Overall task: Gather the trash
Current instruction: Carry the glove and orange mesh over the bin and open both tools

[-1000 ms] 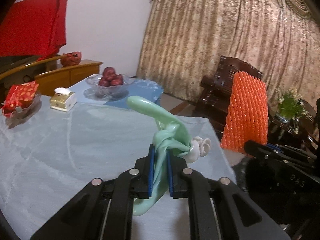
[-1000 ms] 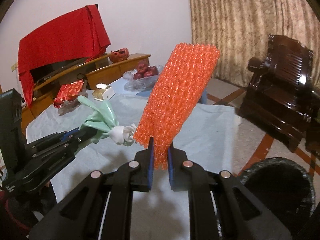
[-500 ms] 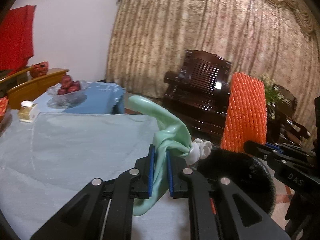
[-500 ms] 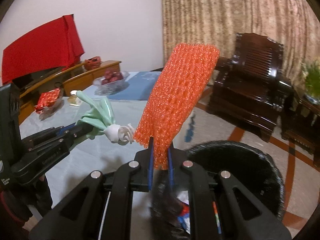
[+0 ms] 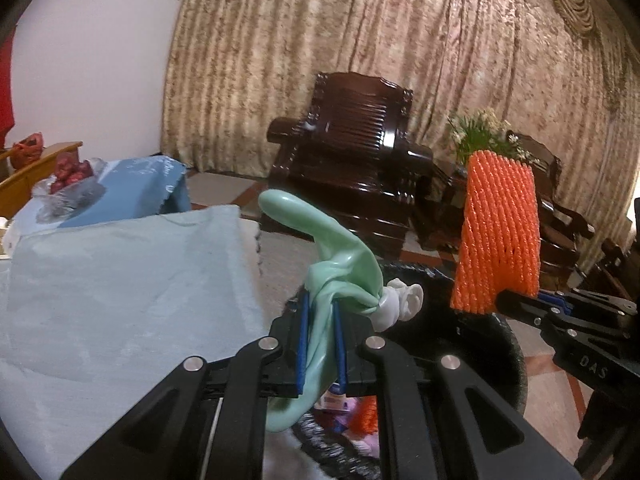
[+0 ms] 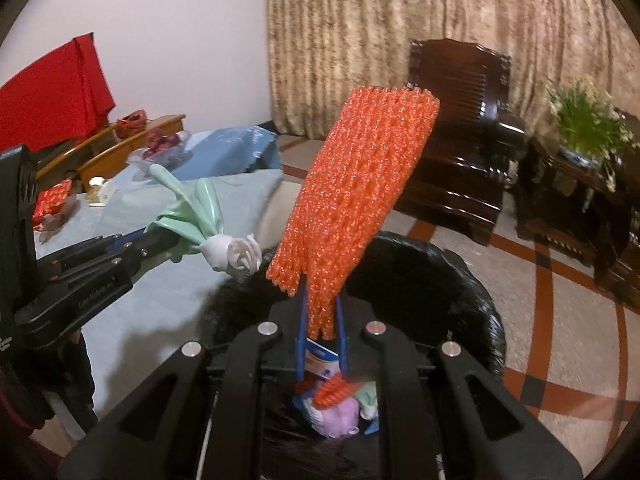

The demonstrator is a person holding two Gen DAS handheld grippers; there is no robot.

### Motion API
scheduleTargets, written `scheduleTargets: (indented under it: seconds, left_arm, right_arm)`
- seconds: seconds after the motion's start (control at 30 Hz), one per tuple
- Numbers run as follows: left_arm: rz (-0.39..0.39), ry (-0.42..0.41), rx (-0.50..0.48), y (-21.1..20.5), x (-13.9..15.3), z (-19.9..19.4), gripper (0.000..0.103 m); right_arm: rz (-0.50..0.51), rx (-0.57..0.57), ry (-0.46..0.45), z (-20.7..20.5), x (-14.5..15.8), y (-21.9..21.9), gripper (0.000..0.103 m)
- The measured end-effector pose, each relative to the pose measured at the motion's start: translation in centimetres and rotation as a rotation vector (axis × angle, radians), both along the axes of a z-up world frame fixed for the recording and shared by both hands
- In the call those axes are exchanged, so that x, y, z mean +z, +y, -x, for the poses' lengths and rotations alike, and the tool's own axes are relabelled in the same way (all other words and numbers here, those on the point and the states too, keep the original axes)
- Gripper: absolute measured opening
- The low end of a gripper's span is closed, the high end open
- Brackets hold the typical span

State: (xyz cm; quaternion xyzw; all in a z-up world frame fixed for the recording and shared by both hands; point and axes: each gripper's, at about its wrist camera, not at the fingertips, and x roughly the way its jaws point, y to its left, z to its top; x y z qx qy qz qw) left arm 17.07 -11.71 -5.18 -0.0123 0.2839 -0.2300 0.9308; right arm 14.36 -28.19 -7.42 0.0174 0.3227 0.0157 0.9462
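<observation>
Left wrist view: left gripper (image 5: 320, 338), fingers (image 5: 303, 344) narrowed onto a pale green deflated balloon (image 5: 334, 268). The balloon stands pinched between the blue pads, one end curving up and away above the fingers, the other hanging down below them. A white knotted piece (image 5: 400, 304) is tied to the balloon just right of the fingertips. Beneath and ahead of the fingers: the rim of a black-lined trash bin (image 5: 508, 344), with coloured scraps visible inside. To the left: counter (image 5: 120, 292) under a pale blue-green cloth, its edge just beside the bin. Far end of the counter: glass bowl of red fruit (image 5: 66, 182).

Right wrist view: right gripper (image 6: 321, 328), fingers (image 6: 301, 332) narrowed onto the lower end of an orange foam net sleeve (image 6: 360, 184). The sleeve stands up from the pads, leaning right, and widens toward its open top. Directly below the fingers: the trash bin (image 6: 460, 280), open, holding a blue-and-white wrapper, an orange net scrap and a pale purple piece. The left gripper (image 6: 168, 240) shows at left, carrying the green balloon (image 6: 192, 212) and the white knot (image 6: 236, 254) over the near-left rim of the bin.

Background, both views: dark wooden armchair (image 6: 468, 128), patterned curtain (image 5: 400, 48), potted plant (image 6: 580, 120), red cloth (image 6: 52, 88) over the sideboard.
</observation>
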Motion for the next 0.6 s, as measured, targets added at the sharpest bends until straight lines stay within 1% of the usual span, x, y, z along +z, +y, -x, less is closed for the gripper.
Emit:
scheduleTargets:
  seconds: [0.17,0.33,0.6]
  left_arm:
    - [-0.017,0.013,-0.043,-2.5,-1.2,-0.3,0.011]
    - [-0.039,0.038,-0.08,-4.6,-2.6,-0.9,0.011]
    - [-0.066,0.076,-0.106,-6.8,-4.4,-1.6,0.011]
  right_arm:
    - [0.0,-0.033,0.028,0.1,-1.3,-1.9,0.011]
    - [0.004,-0.055,0.075,-0.2,-3.2,-3.1,0.011]
    - [-0.011,-0.08,0.119,-0.5,-5.2,-4.4,0.011]
